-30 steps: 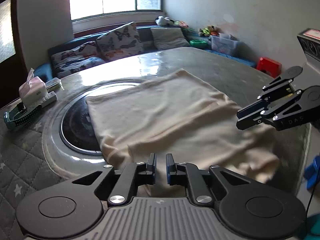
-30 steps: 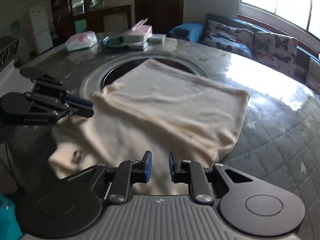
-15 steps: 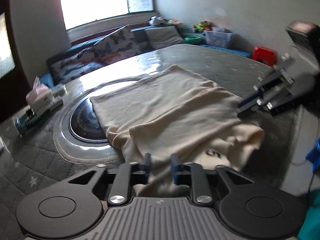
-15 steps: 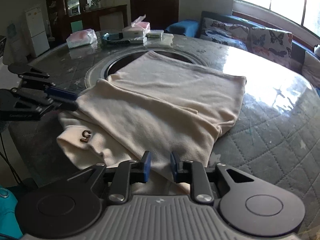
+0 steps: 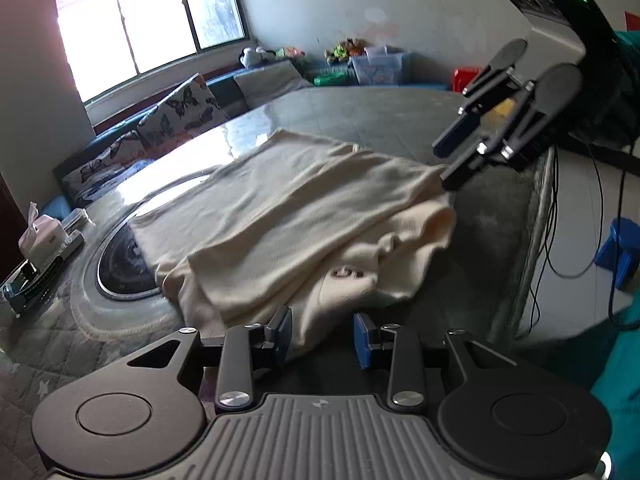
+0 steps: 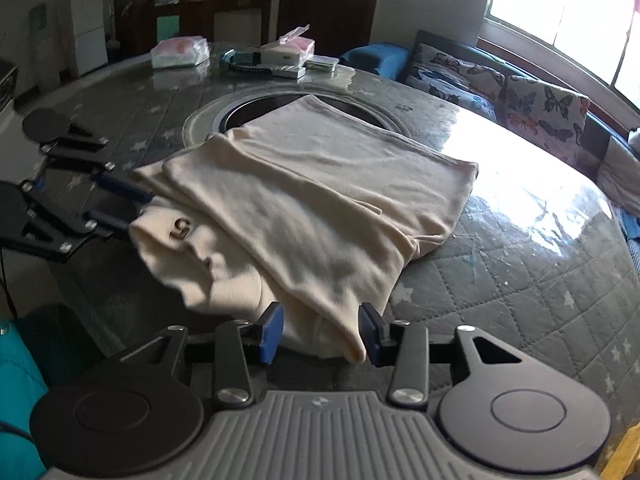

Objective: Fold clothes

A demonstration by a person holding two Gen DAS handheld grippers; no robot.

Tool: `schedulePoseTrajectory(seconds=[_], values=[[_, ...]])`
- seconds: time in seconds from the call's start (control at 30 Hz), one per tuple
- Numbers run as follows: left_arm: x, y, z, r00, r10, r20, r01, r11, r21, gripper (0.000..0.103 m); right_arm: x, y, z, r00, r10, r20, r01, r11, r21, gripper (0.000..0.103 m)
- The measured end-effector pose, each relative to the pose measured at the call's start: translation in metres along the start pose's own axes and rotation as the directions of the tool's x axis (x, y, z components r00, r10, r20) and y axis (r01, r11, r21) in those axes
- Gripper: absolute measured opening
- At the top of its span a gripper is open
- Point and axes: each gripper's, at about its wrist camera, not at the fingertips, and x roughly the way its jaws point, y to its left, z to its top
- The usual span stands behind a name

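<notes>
Right wrist view: right gripper (image 6: 320, 330) jaws parted, just opened, garment corner loose between pads. Left gripper (image 5: 322, 336) likewise parted, just opened, astride near hem. Cream garment (image 6: 312, 208) folded, long axis running away across round table (image 6: 520, 280), near end overhanging table edge. Tissue box (image 6: 286, 50) open at far rim.

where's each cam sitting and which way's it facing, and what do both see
Left wrist: on the left gripper, looking across the cream garment toward the window; the right gripper shows at right.
Right wrist: on the right gripper, looking toward the dark cabinets; the left gripper shows at left.
Shared: garment, round table, both grippers, jaws just opened and apart.
</notes>
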Motion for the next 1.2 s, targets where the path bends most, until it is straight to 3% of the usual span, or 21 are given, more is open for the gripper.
schedulePoseTrajectory(seconds=[0.2, 0.5, 0.6, 0.73, 0.87, 0.97, 1.1, 1.2], values=[[-0.001, 0.005, 0.009, 0.998, 0.020, 0.053, -0.019, 0.999, -0.031, 0.012, -0.005, 0.010, -0.005, 1.000, 0.011, -0.008, -0.011, 0.997, -0.075, 0.056], [0.006, 0.039, 0.040, 0.996, 0.027, 0.087, -0.013, 0.986, -0.167, 0.010, 0.014, 0.026, -0.001, 0.998, 0.046, 0.031, -0.041, 0.987, -0.154, 0.058], [0.009, 0.042, 0.041, 0.997, 0.017, 0.081, -0.003, 0.985, -0.174, 0.010, 0.024, 0.023, 0.006, 0.996, 0.061, 0.059, -0.053, 0.990, -0.134, 0.053], [0.009, 0.041, 0.035, 0.998, 0.012, 0.055, -0.003, 0.985, -0.171, 0.013, 0.041, 0.015, 0.015, 0.993, 0.110, 0.052, -0.106, 0.991, -0.081, 0.029], [0.002, 0.038, 0.021, 0.999, 0.014, 0.036, -0.009, 0.989, -0.144, 0.017, 0.042, 0.005, 0.022, 0.989, 0.137, 0.059, -0.135, 0.990, -0.031, 0.015], [-0.005, 0.033, 0.010, 0.999, 0.027, 0.023, -0.024, 0.994, -0.103, 0.018, 0.038, -0.001, 0.027, 0.988, 0.133, 0.083, -0.134, 0.991, 0.000, 0.012], [-0.010, 0.026, -0.002, 0.999, 0.046, 0.011, -0.045, 0.998, -0.043, 0.030, 0.034, -0.005, 0.034, 0.986, 0.121, 0.113, -0.124, 0.992, 0.021, 0.011], [-0.007, 0.021, -0.007, 0.997, 0.080, 0.003, -0.080, 0.997, 0.004, 0.029, 0.031, -0.005, 0.037, 0.985, 0.112, 0.128, -0.116, 0.993, 0.027, 0.011]])
